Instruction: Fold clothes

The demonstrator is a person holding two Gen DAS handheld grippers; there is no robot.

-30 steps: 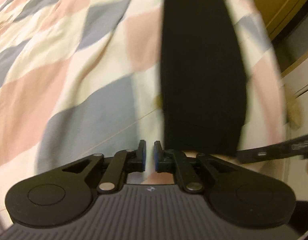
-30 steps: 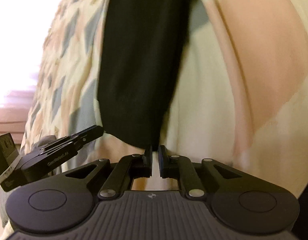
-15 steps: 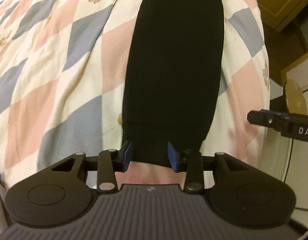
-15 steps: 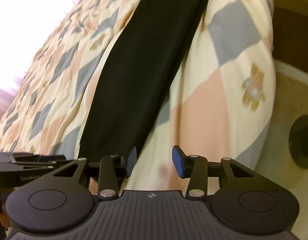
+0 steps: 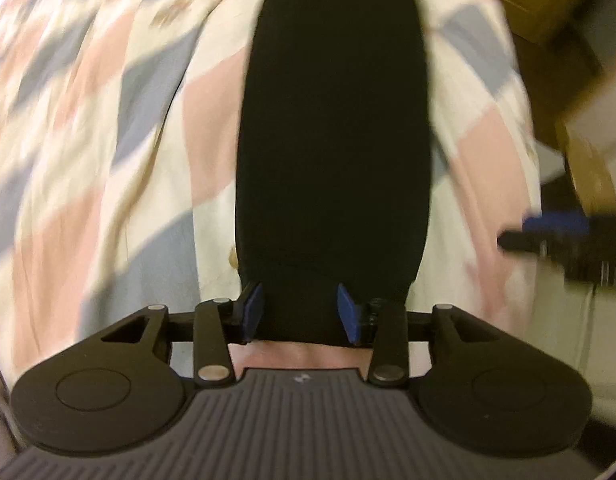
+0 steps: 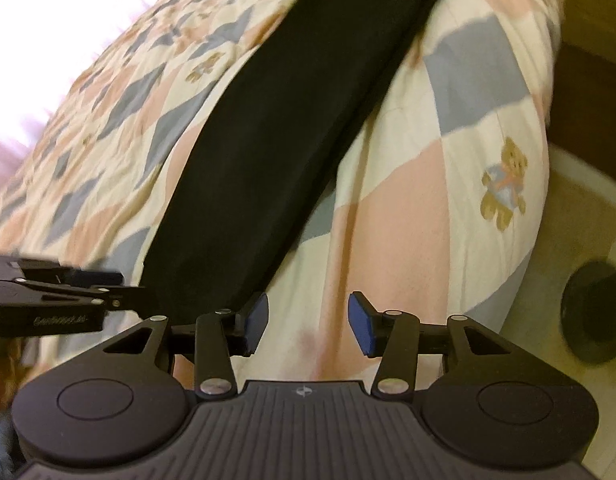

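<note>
A long black garment lies flat as a narrow strip on the checked bed cover, running away from me. Its near end hangs at the bed's edge. My left gripper is open, its blue pads on either side of that near hem, with cloth between them. In the right wrist view the same black garment runs diagonally up to the right. My right gripper is open over bare quilt, just right of the garment's near corner, holding nothing. The left gripper shows at the left edge of that view.
The quilt has pink, blue and cream diamonds with a teddy bear print. The bed's right edge drops to a pale floor with a dark round object. Wooden furniture stands to the right. The right gripper's tip shows beside the bed.
Both grippers were shut a second ago and have opened. The left one has shifted so the garment's hem now sits between its pads; the right one has moved off to the garment's right.
</note>
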